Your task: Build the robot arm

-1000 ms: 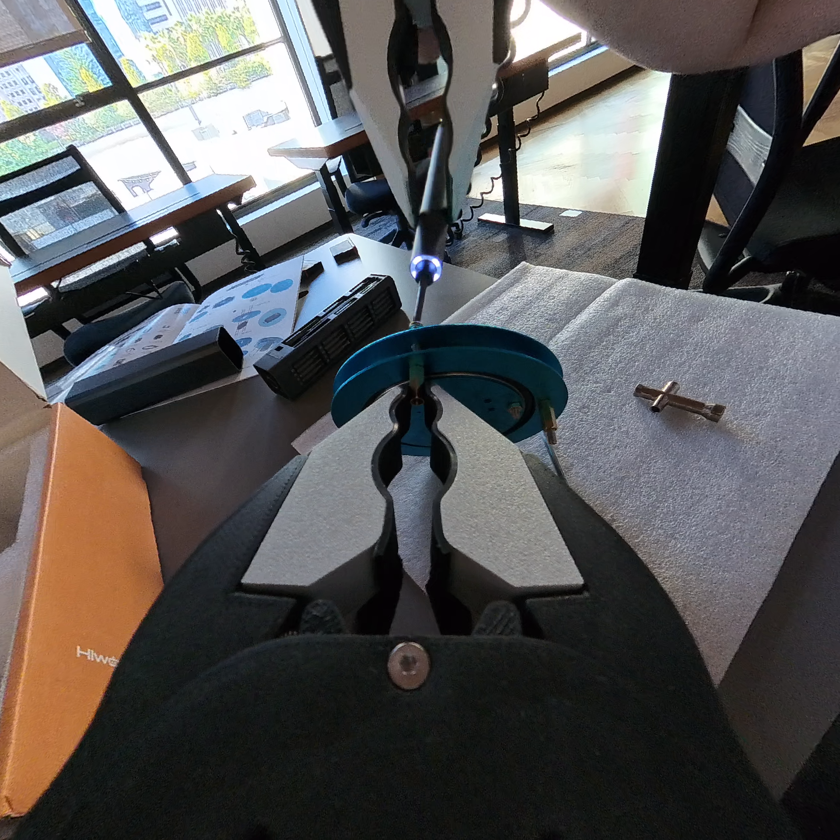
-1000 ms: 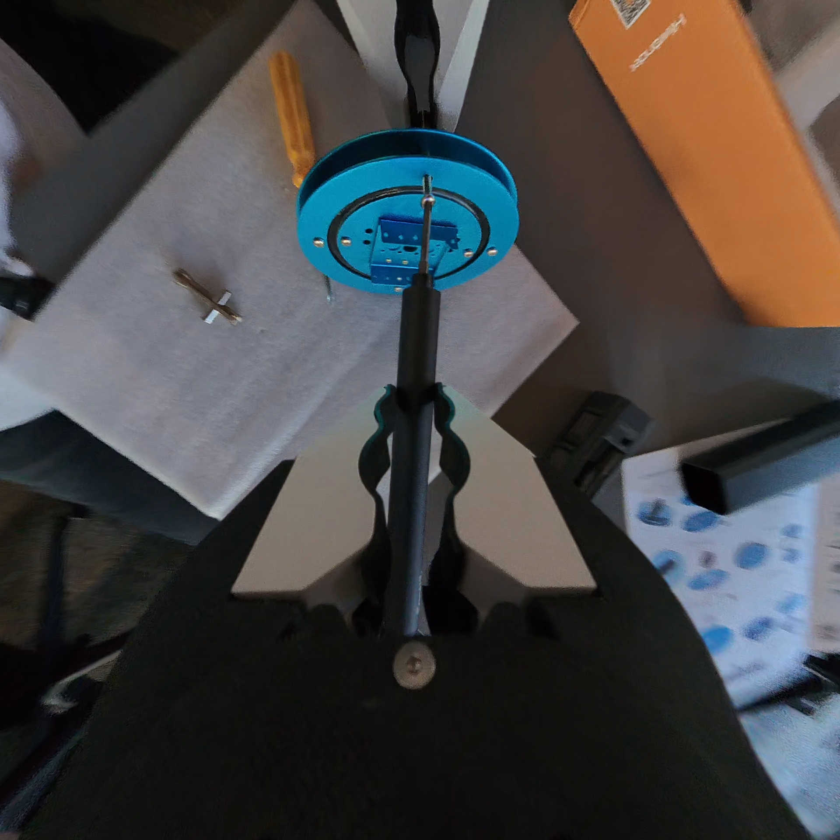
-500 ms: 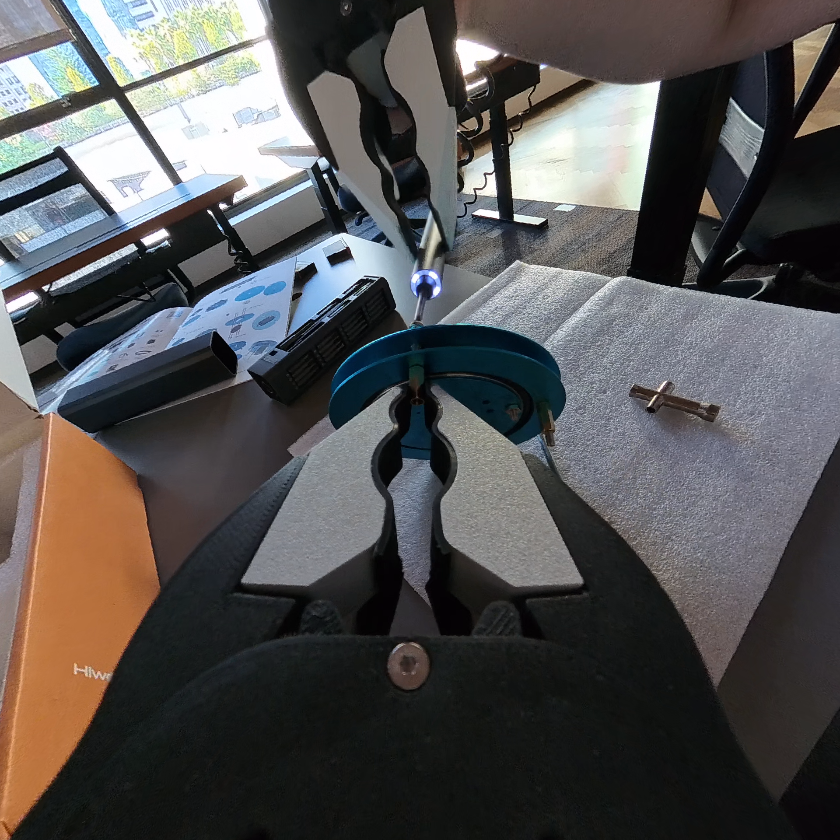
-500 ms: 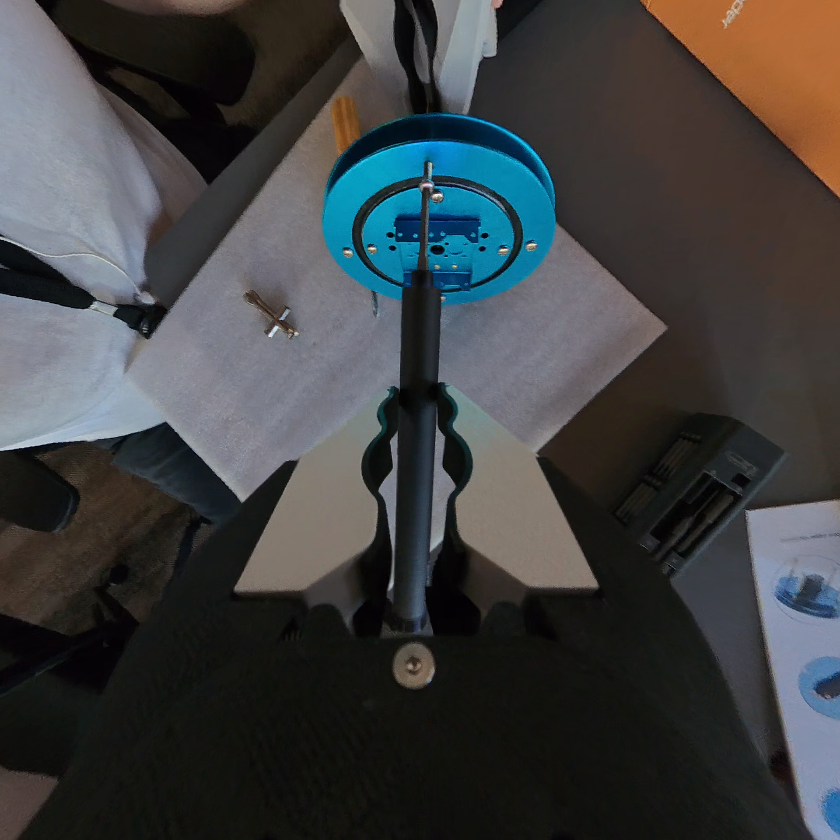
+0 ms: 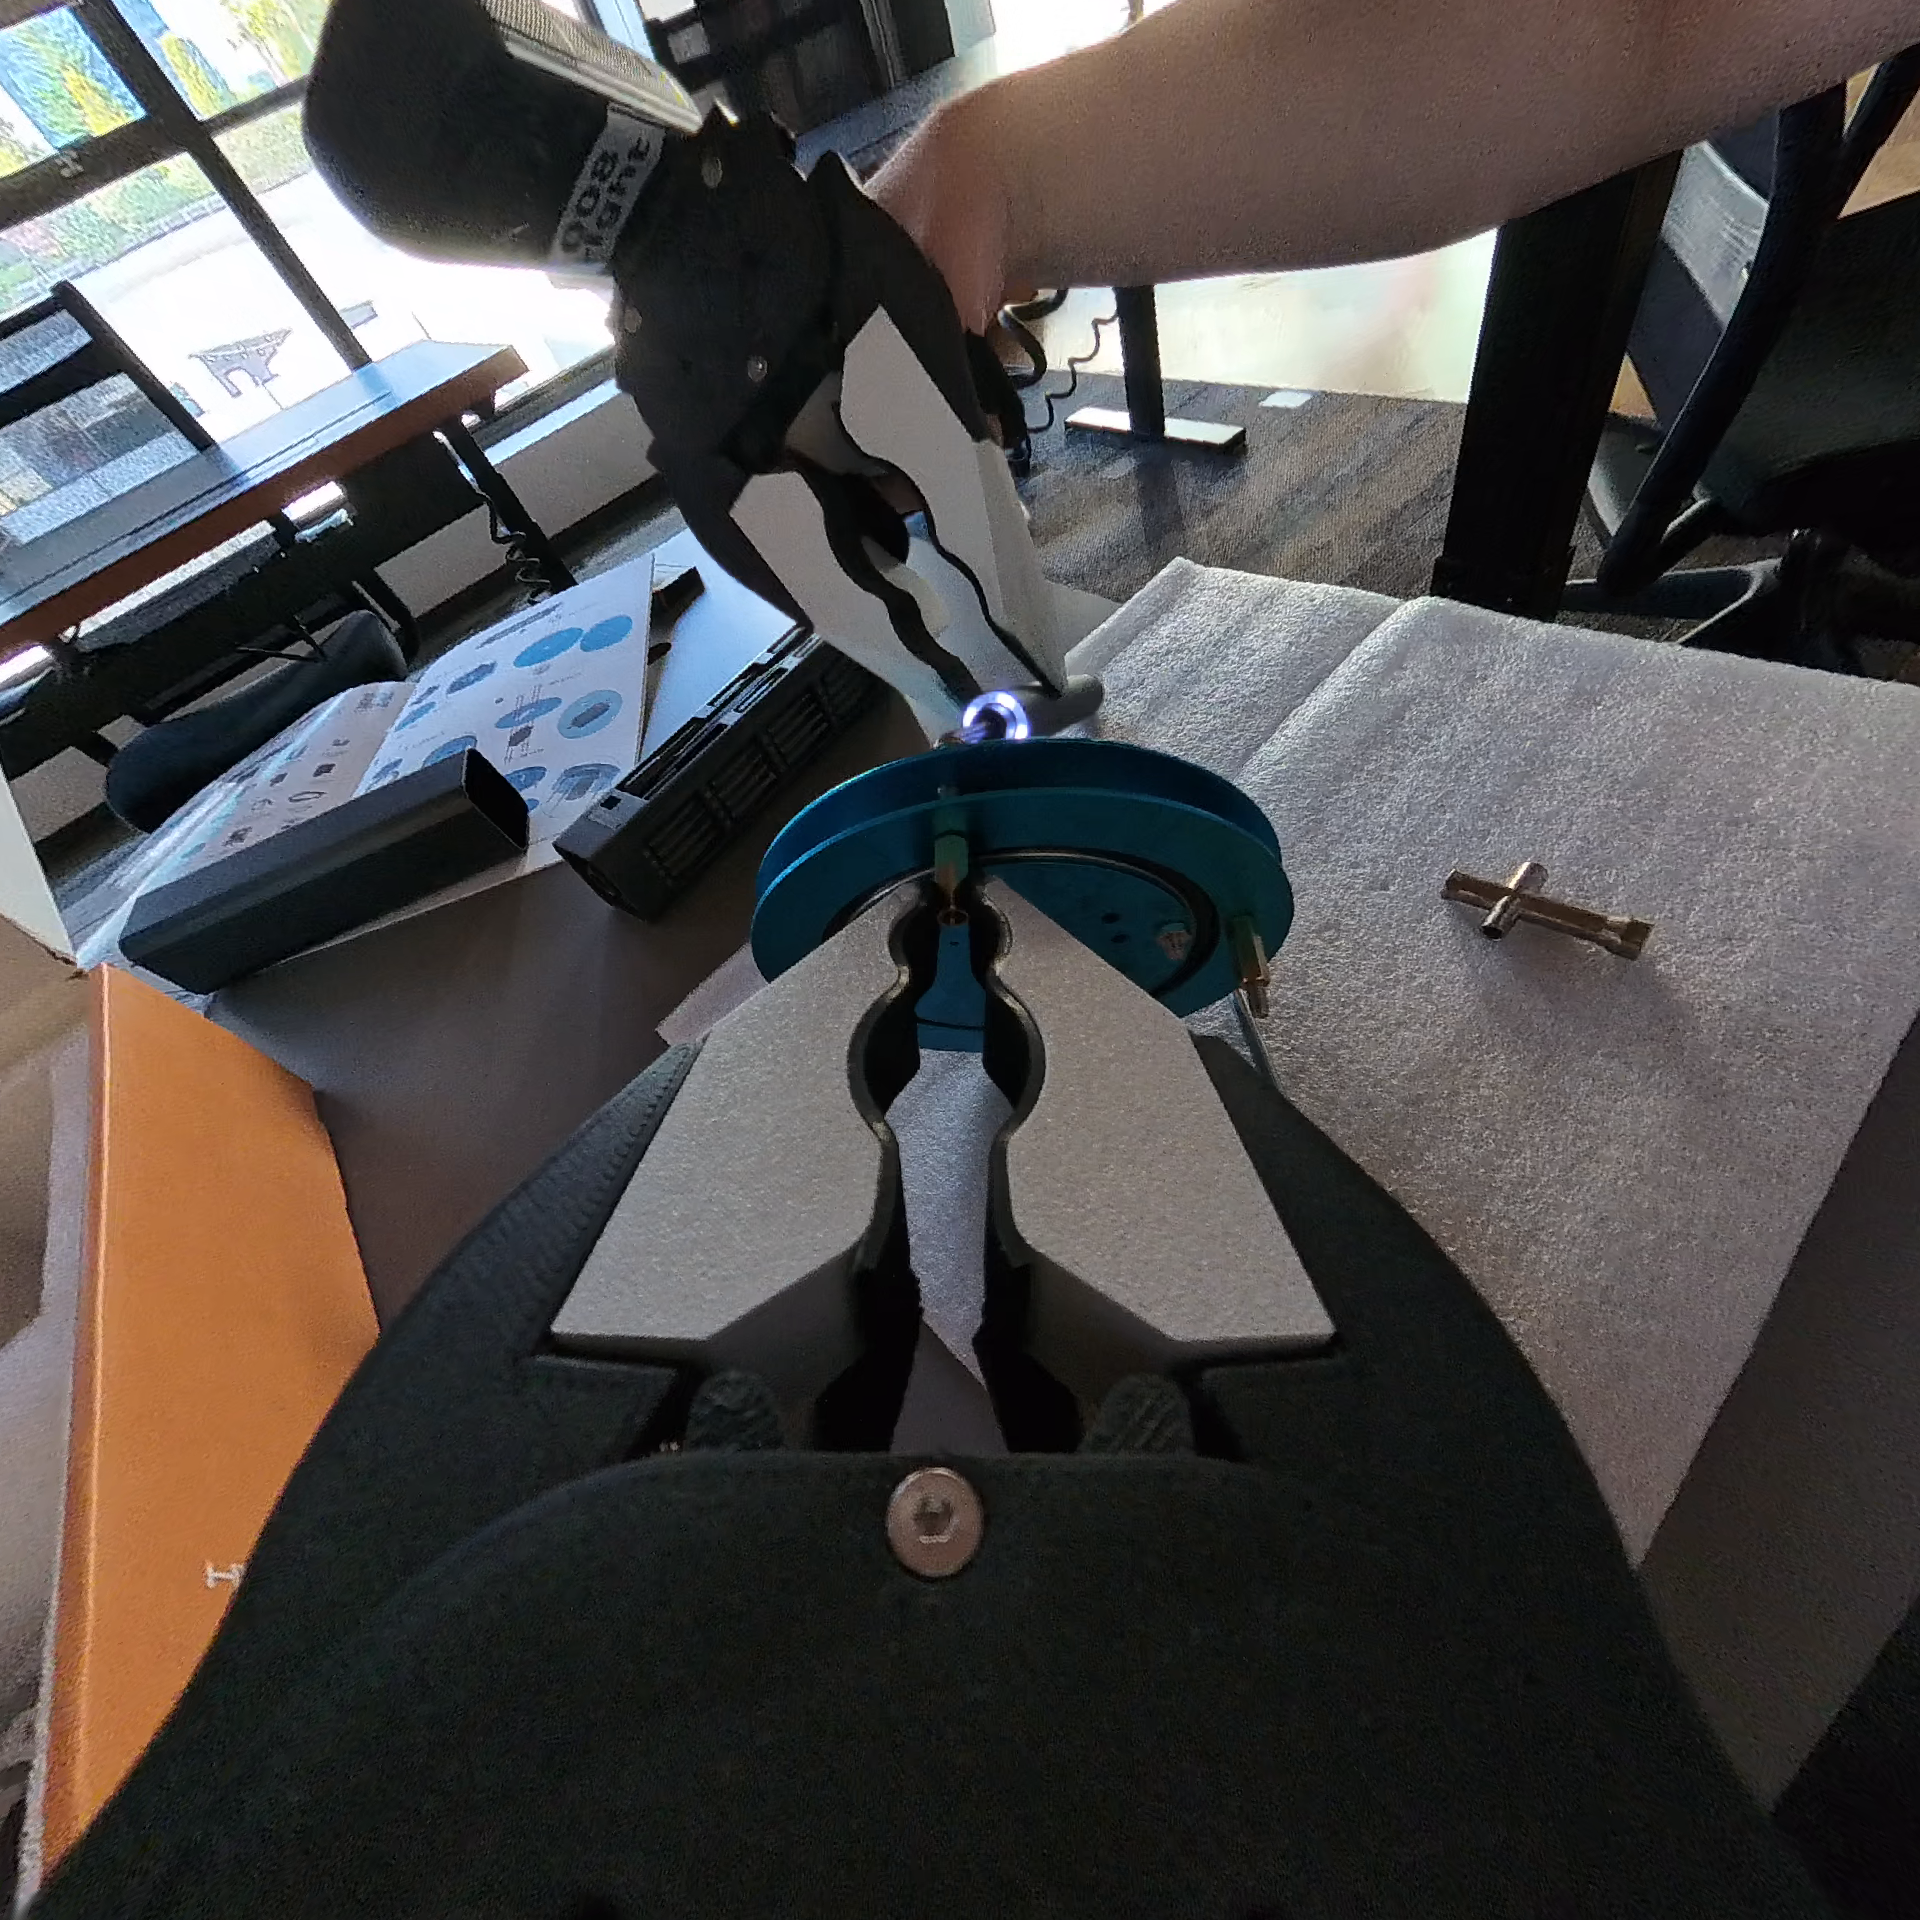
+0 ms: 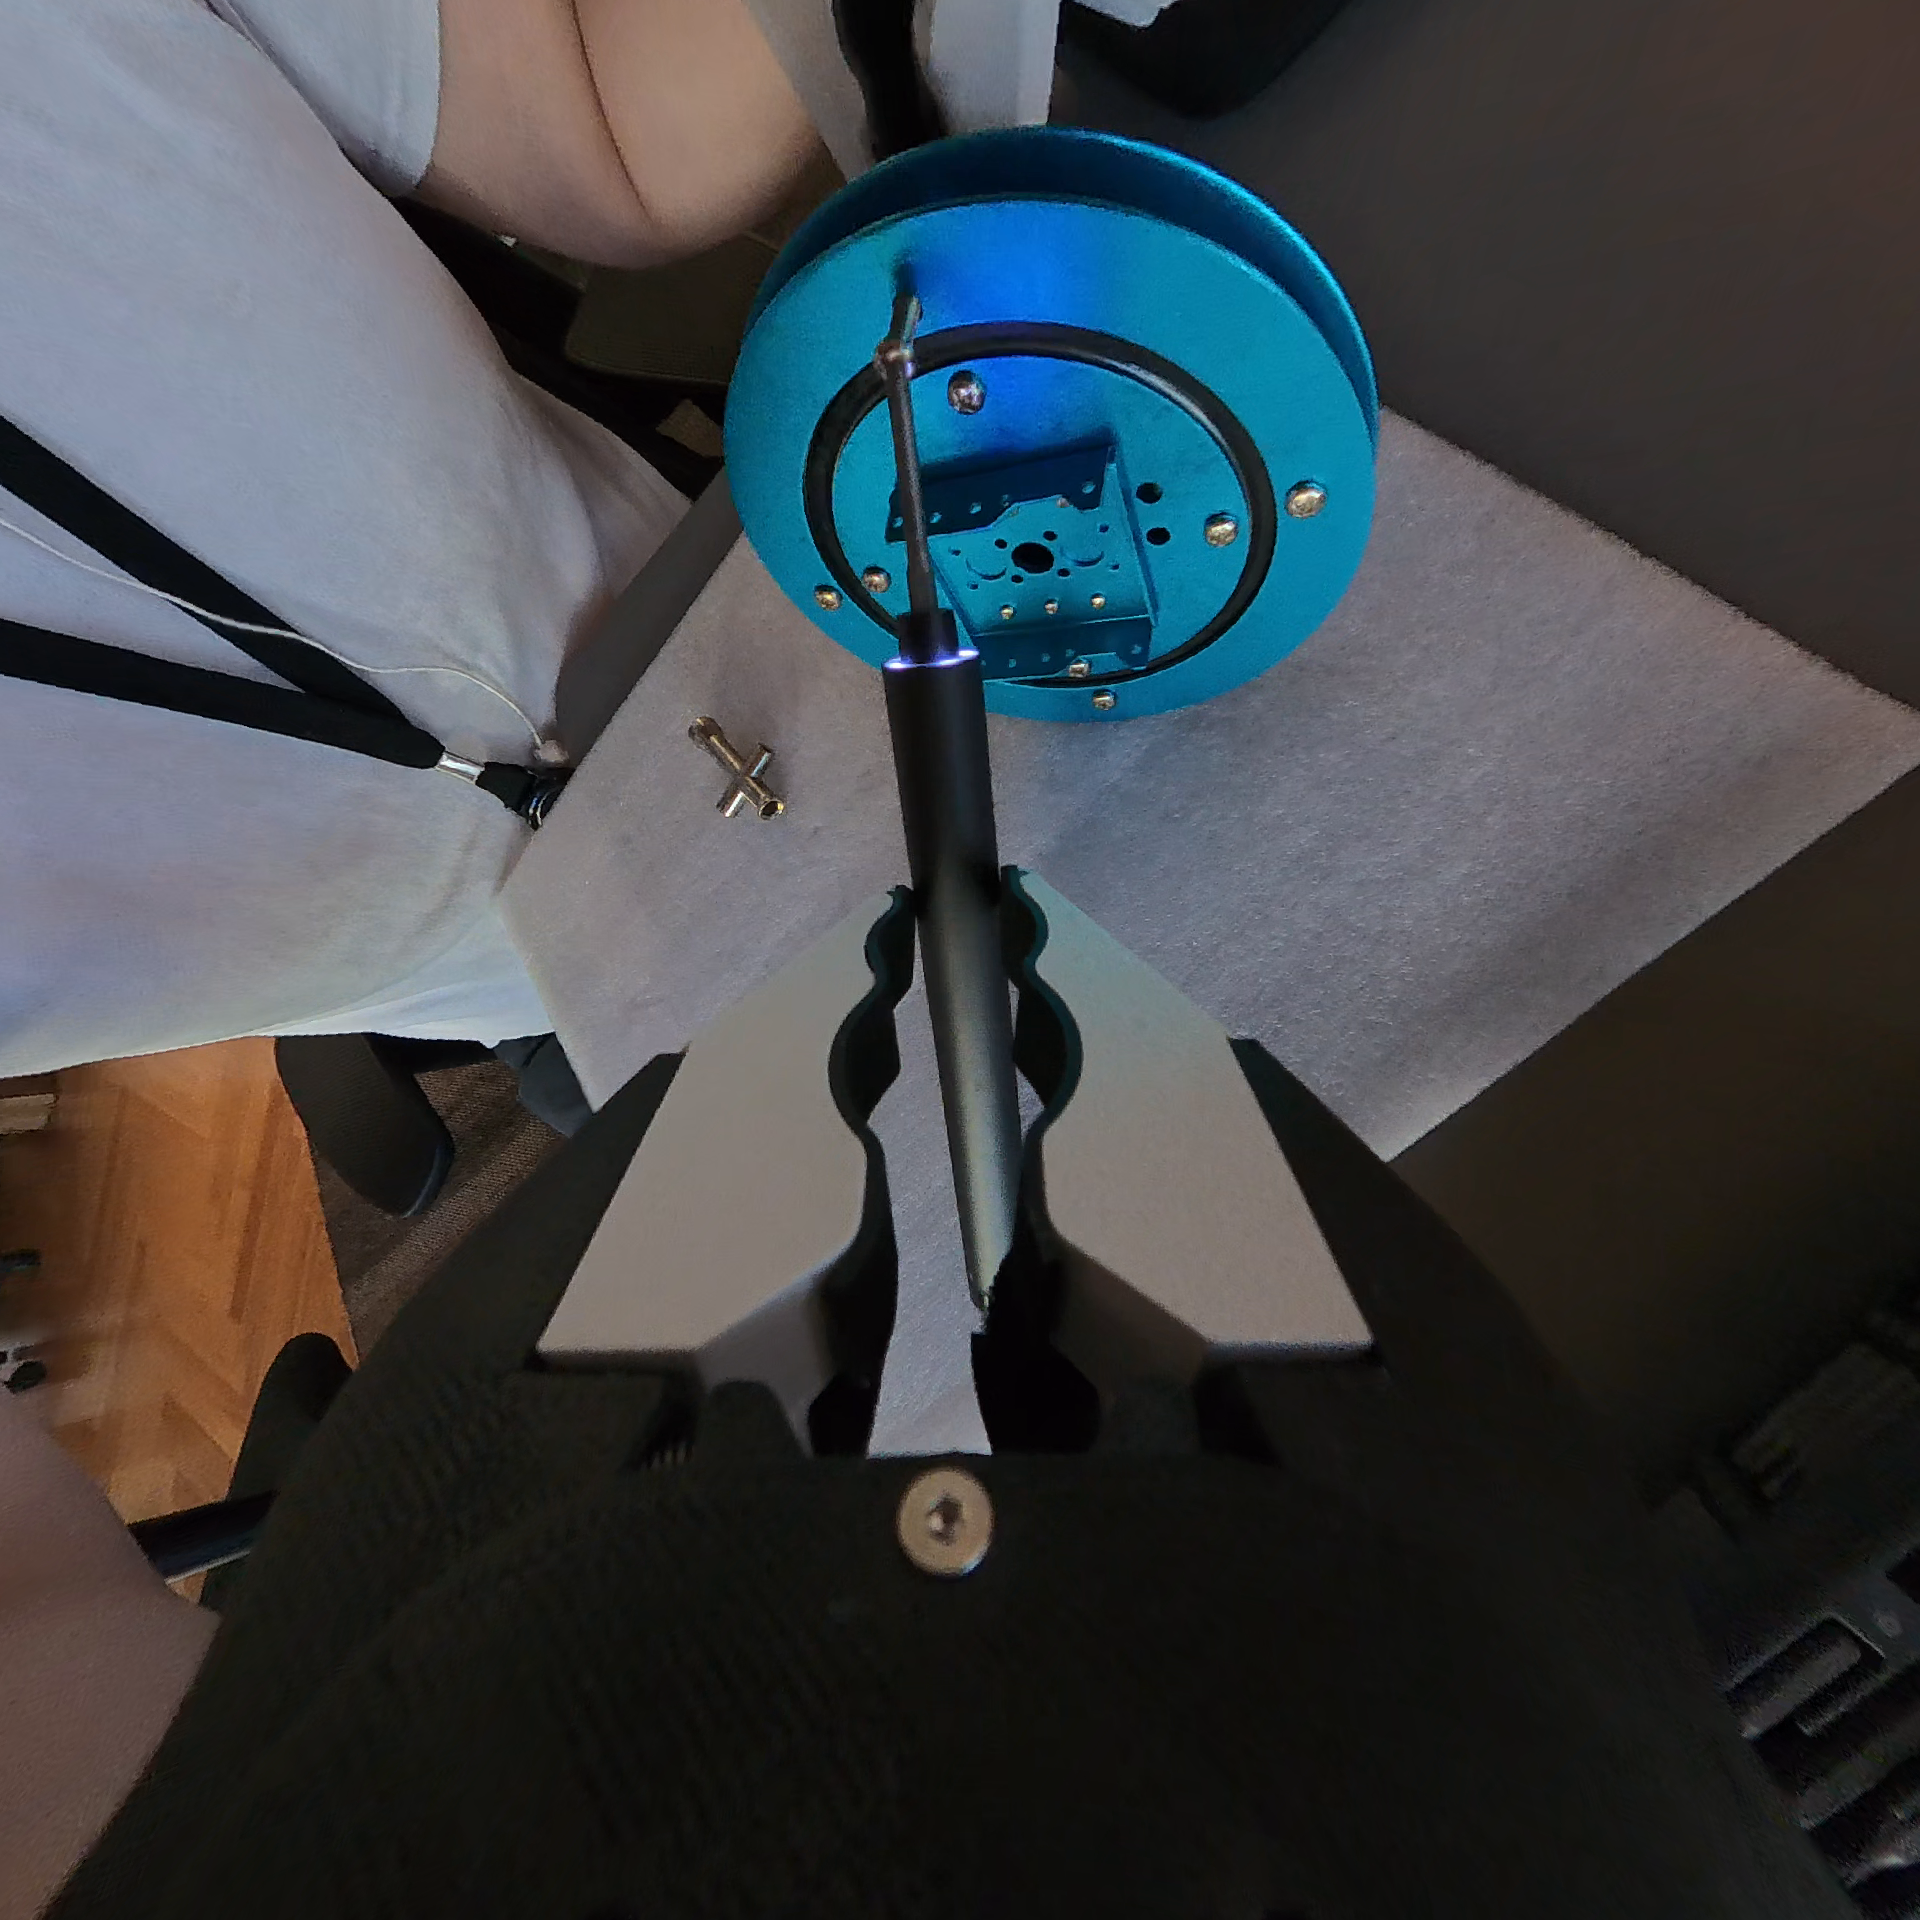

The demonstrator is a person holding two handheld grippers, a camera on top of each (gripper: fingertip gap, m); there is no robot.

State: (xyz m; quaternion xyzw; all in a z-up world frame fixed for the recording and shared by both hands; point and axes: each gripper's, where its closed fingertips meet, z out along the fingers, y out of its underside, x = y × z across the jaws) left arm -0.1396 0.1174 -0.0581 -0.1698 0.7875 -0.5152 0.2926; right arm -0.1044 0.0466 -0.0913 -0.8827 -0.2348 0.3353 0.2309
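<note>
**Driver tips over, right gripper swings aside**

Against half a second ago, the right gripper (image 5: 966, 623) has swung from overhead to a low slant; in its own view the disc (image 6: 1049, 416) looms larger and the driver (image 6: 951, 935) now leans across the jaws instead of running straight down their middle.

The left gripper (image 5: 951, 935) has its jaws clamped on the disc's near rim, the disc (image 5: 1023, 862) tilted above the pad (image 5: 1558, 1143). The right jaws are closed on the driver, its shaft slanting to a screw near the disc's far rim.

The disc is two blue anodised metal plates on brass standoffs, with a black ring and a perforated square bracket in the centre. The driver is a slim, dark, matte pen with a glowing blue collar. The pad is white and nubbly, covering the surface's corner by the person; a small metal cross wrench (image 5: 1548, 914) lies on it, apart from the disc.
</note>
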